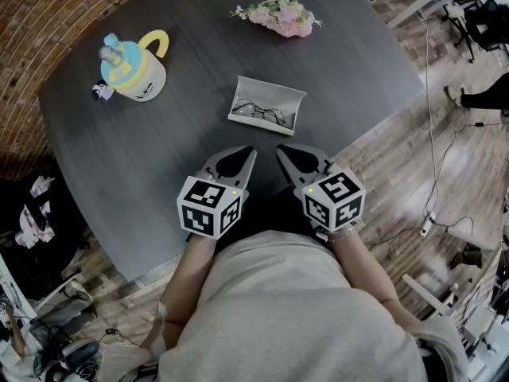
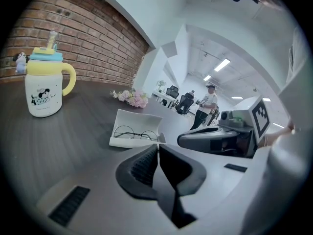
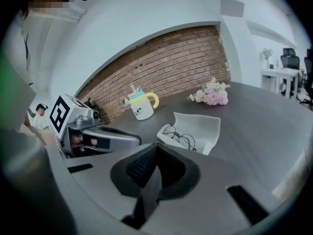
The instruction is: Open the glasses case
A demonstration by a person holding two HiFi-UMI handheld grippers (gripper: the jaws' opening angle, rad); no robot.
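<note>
The white glasses case lies open on the dark table, lid tipped up, with thin-rimmed glasses inside. It shows too in the left gripper view as the case and in the right gripper view as the case. My left gripper and right gripper rest side by side just short of the case, both pointing at it and apart from it. Both are shut with nothing between the jaws: left gripper, right gripper.
A yellow-and-white lidded mug stands at the table's far left. Pink flowers lie at the far edge. Wooden floor with cables is to the right, clutter at the lower left. A person stands far off in the room.
</note>
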